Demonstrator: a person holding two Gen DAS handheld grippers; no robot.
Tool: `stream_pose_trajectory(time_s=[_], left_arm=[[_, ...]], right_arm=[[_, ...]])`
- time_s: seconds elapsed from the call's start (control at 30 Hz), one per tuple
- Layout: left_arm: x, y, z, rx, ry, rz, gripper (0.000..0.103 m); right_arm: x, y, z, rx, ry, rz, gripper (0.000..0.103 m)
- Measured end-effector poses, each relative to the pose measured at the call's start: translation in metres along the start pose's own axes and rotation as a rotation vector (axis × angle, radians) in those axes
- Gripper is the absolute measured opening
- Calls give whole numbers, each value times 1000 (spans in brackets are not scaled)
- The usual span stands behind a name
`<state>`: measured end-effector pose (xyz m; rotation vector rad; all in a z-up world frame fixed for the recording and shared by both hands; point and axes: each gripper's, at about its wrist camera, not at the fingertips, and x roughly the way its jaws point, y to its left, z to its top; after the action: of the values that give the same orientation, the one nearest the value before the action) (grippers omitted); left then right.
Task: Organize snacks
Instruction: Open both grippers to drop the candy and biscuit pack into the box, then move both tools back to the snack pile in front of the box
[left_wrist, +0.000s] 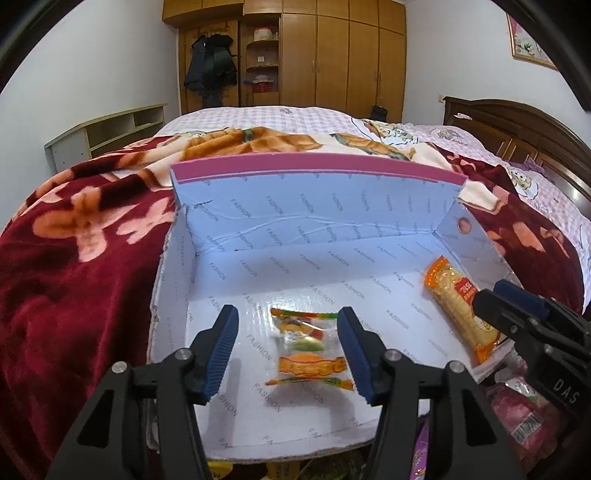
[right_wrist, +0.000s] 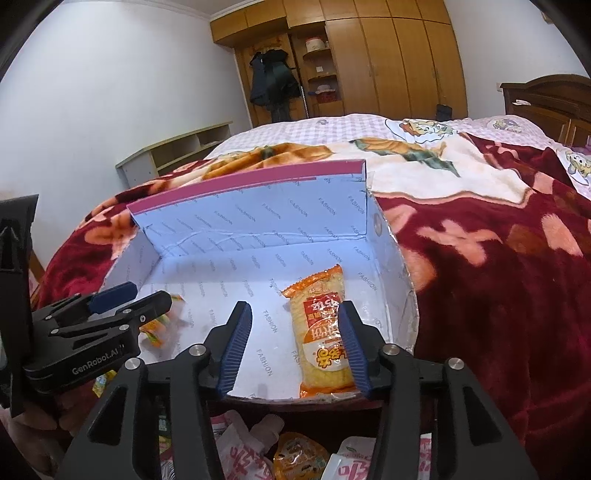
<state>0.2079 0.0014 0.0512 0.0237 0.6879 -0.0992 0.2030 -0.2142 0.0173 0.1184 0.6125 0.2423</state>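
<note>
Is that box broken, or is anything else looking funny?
A bit, yes. The box looks worn: its near rim is ragged and bent, most at the right corner, and a crease runs across the back wall. The candy pack and cracker pack lie flat inside, unspilled. More snacks sit jumbled in front.

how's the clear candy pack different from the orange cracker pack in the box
The candy pack is clear, with mixed-colour pieces showing; the cracker pack is orange and printed, showing a stack of pale crackers. The candy pack is short and wide, the cracker pack long and narrow. The candy pack lies left in the box, the cracker pack by its right wall. Both lie flat on the box floor.
</note>
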Motion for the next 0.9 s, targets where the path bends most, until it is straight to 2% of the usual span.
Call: stream_pose_trajectory(time_s=[0.1, 0.27, 0.4, 0.53, 0.9], left_arm=[[-6, 0, -1, -3, -6, 0, 65], [-16, -1, -3, -9, -16, 2, 66], [-25, -1, -5, -9, -25, 15, 73], [-36, -2, -7, -8, -38, 22, 73], [-58, 4, -19, -38, -43, 24, 73]], right_arm=[[-6, 0, 0, 8, -12, -3, 51], [-15, 1, 0, 9, -22, 0, 52], [-23, 4, 0, -1, -31, 4, 52], [-31, 6, -2, 9, -40, 5, 59], [-53, 12, -14, 19, -50, 16, 59]])
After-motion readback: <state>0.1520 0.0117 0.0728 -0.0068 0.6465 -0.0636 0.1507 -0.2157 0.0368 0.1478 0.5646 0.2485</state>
